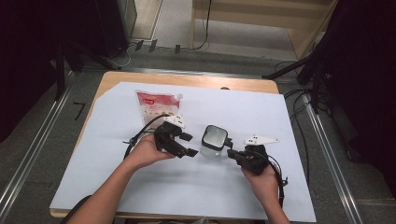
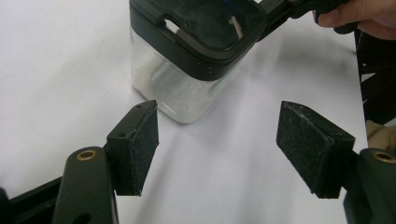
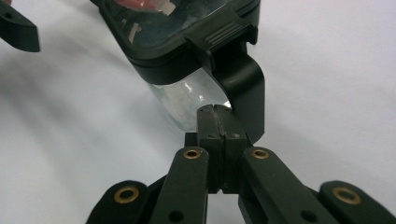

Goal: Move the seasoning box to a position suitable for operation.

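A clear square jar [image 1: 214, 140] with a black lid [image 2: 205, 23] stands upright on the white sheet, between my two grippers. My left gripper [image 1: 189, 144] is open just left of it; in the left gripper view its pads [image 2: 135, 144] stand wide apart and the jar [image 2: 187, 88] sits just beyond them, untouched. My right gripper [image 1: 231, 153] is at the jar's right side. In the right gripper view, the right gripper [image 3: 217, 112] has its jaws pressed together with nothing between them, tips against the lid's black clasp [image 3: 243, 79], which hangs down over the glass [image 3: 187, 98].
A red and white pouch [image 1: 156, 105] lies flat behind the left hand. The white sheet [image 1: 233, 107] covers most of the wooden table [image 1: 187, 79]. Floor rails run along both sides.
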Demonstrator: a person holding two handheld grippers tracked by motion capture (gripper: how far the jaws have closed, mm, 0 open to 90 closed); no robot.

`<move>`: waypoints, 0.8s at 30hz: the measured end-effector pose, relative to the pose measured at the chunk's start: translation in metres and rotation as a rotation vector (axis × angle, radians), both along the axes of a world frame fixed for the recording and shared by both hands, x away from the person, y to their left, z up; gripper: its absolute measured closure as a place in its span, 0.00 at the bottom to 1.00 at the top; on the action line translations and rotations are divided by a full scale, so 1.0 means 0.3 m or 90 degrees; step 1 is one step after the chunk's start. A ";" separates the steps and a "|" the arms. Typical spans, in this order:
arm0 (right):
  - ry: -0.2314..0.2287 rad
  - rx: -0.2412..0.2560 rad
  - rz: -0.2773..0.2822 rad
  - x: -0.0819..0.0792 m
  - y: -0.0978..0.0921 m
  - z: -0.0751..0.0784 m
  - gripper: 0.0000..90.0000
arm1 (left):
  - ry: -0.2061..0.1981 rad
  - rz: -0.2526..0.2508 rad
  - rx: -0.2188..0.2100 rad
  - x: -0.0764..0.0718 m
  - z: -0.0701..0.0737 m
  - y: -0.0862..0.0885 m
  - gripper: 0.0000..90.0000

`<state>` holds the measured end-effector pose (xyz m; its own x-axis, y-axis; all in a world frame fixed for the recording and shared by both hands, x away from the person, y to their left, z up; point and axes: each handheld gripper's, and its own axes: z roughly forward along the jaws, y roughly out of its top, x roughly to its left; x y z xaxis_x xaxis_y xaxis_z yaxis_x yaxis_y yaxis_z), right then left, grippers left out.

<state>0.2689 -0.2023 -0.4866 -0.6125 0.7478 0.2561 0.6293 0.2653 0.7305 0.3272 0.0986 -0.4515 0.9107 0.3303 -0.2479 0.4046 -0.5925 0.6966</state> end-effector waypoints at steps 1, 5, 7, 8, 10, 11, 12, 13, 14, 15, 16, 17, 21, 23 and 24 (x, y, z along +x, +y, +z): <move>-0.002 0.001 -0.002 0.005 -0.004 0.001 1.00 | 0.004 -0.002 -0.001 0.001 0.002 0.002 0.34; 0.000 -0.001 -0.011 0.024 -0.022 0.002 1.00 | 0.012 -0.012 0.000 -0.003 0.001 -0.003 0.35; -0.002 0.002 -0.016 0.035 -0.029 0.002 1.00 | 0.012 -0.011 0.001 -0.003 0.000 -0.006 0.34; 0.003 0.002 -0.020 0.039 -0.031 0.004 1.00 | 0.010 -0.009 0.001 -0.003 0.000 -0.007 0.33; 0.000 -0.005 -0.017 0.049 -0.036 0.005 1.00 | 0.006 -0.010 0.001 -0.004 0.002 -0.007 0.29; -0.004 -0.007 -0.018 0.056 -0.038 0.004 1.00 | 0.002 -0.006 -0.002 -0.004 0.002 -0.008 0.29; 0.002 -0.009 -0.021 0.061 -0.042 0.004 1.00 | -0.002 -0.009 -0.003 -0.003 0.003 -0.008 0.28; -0.002 -0.011 -0.022 0.069 -0.045 0.000 1.00 | -0.002 -0.008 -0.006 -0.003 0.004 -0.010 0.27; 0.003 -0.011 -0.023 0.076 -0.049 -0.002 1.00 | -0.009 -0.004 -0.004 -0.004 0.006 -0.014 0.26; 0.009 -0.008 -0.026 0.082 -0.052 -0.004 1.00 | -0.008 -0.003 -0.004 -0.003 0.006 -0.019 0.24; 0.012 -0.007 -0.027 0.087 -0.055 -0.005 1.00 | -0.009 -0.001 0.000 -0.002 0.007 -0.024 0.23; 0.013 -0.006 -0.026 0.093 -0.057 -0.007 1.00 | -0.008 0.001 -0.001 -0.001 0.006 -0.031 0.21; 0.019 0.001 -0.026 0.101 -0.054 0.005 1.00 | -0.009 0.006 0.006 0.005 0.012 -0.053 0.18; 0.015 0.000 -0.021 0.098 -0.053 0.022 1.00 | -0.006 -0.005 0.002 0.015 0.020 -0.067 0.18; 0.009 -0.003 -0.020 0.097 -0.054 0.037 1.00 | -0.012 -0.007 0.006 0.022 0.024 -0.070 0.18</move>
